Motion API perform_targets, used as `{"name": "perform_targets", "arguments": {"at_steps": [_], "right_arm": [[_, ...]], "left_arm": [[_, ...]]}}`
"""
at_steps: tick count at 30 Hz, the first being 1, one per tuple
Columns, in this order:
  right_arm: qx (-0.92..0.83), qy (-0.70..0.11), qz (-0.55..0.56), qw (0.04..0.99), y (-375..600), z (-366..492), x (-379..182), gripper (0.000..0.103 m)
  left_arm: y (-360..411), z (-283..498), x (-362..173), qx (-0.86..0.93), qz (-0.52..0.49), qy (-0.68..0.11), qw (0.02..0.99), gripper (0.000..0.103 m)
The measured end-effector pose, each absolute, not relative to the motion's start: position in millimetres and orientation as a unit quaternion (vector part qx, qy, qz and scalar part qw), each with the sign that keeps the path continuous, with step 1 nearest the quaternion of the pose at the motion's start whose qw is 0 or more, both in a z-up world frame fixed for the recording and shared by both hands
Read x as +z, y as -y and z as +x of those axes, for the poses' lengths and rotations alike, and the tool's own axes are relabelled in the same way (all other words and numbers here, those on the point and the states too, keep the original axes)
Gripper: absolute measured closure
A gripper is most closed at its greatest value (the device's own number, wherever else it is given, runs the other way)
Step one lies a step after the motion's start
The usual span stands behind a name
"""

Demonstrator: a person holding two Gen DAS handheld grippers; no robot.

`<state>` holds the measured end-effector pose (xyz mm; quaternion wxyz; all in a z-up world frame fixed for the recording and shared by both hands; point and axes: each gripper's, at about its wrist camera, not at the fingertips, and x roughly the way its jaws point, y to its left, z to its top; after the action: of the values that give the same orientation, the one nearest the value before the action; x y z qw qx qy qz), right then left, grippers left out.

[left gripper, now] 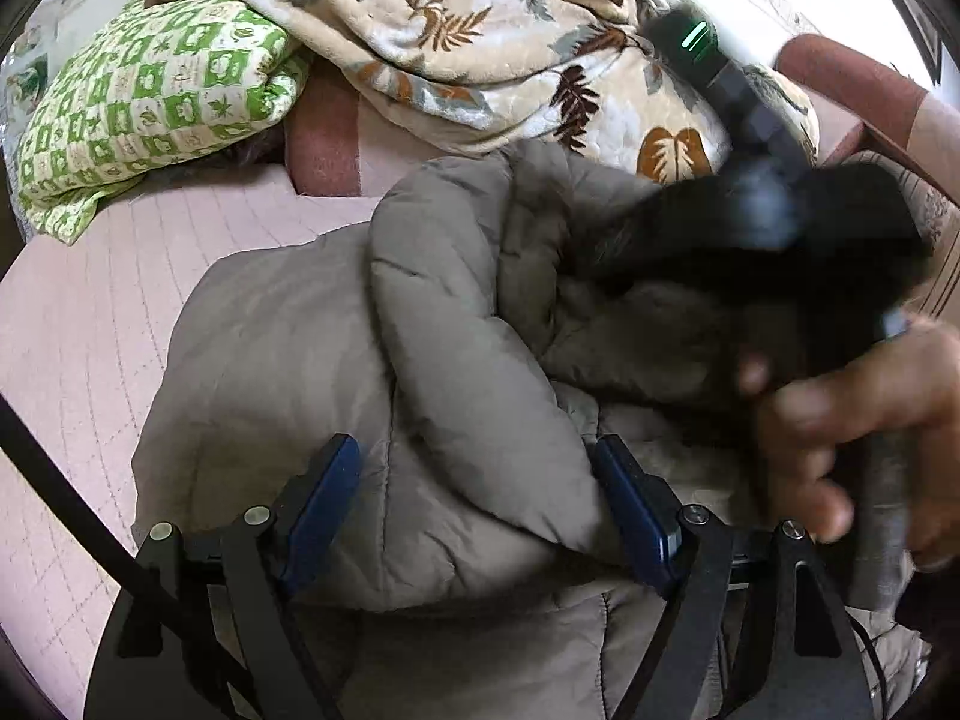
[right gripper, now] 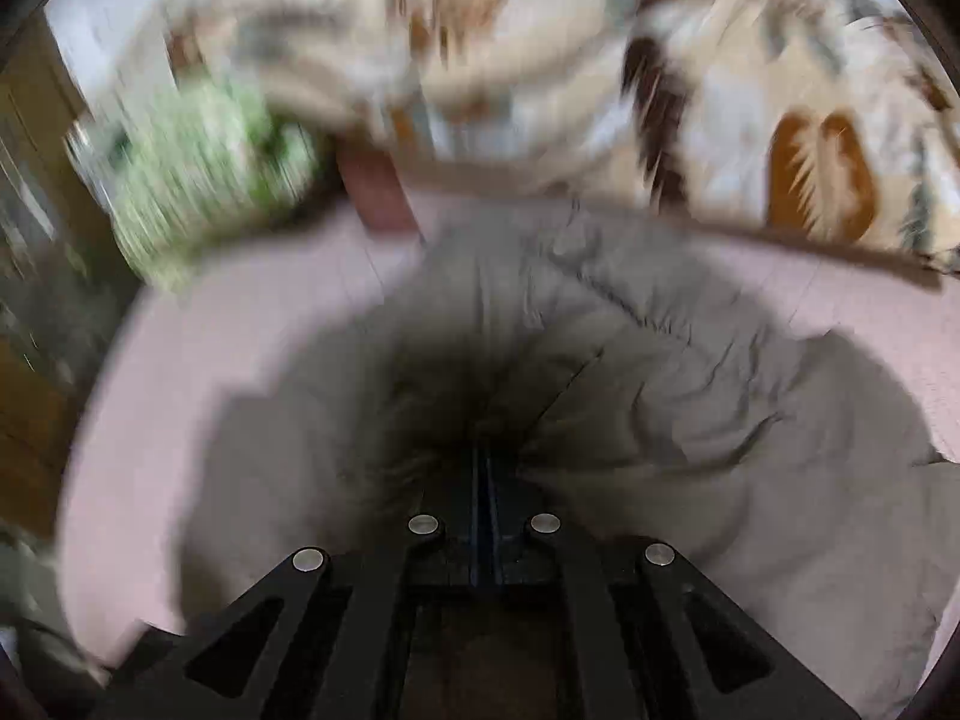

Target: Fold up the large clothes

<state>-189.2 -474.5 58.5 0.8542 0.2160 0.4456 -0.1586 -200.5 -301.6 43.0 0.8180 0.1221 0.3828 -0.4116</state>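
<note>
A grey-beige puffer jacket (left gripper: 336, 360) lies bunched on the pink quilted bed cover (left gripper: 90, 312). My left gripper (left gripper: 480, 510) is open, its blue pads on either side of a puffy fold of the jacket. In the right wrist view, which is motion-blurred, my right gripper (right gripper: 485, 474) is shut on a pinch of the jacket (right gripper: 630, 372) near its dark fur trim. In the left wrist view the right gripper's body (left gripper: 780, 228) appears blurred at the right, with the hand (left gripper: 870, 420) that holds it.
A green-and-white patterned pillow (left gripper: 150, 108) lies at the far left. A cream blanket with brown leaf print (left gripper: 480, 60) is heaped behind the jacket. A wooden cabinet (right gripper: 30, 240) stands to the left of the bed.
</note>
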Motion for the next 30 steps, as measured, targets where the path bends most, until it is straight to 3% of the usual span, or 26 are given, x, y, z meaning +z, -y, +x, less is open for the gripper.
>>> {"name": "perform_targets", "arguments": {"at_steps": [3,12,17,25,30], "right_arm": [[-0.153,-0.446,0.250,0.846,485.6,-193.1,48.3,0.099],[-0.166,-0.334,0.184,0.909,455.0,-322.1,134.2,0.099],[-0.195,-0.344,0.189,0.899,444.9,-374.1,100.1,0.099],[-0.195,-0.393,0.216,0.872,456.3,-358.2,32.3,0.098],[-0.192,-0.392,0.226,0.871,460.5,-358.4,25.9,0.098]], "left_arm": [[300.6,-202.4,45.2,-0.413,0.124,-0.375,0.821,0.024],[283.6,-209.6,68.8,-0.434,0.084,-0.362,0.820,0.024],[293.7,-222.3,60.2,-0.446,0.109,-0.364,0.811,0.024],[308.2,-230.1,36.1,-0.426,0.168,-0.359,0.813,0.021],[312.1,-233.2,33.2,-0.422,0.179,-0.348,0.818,0.018]]}}
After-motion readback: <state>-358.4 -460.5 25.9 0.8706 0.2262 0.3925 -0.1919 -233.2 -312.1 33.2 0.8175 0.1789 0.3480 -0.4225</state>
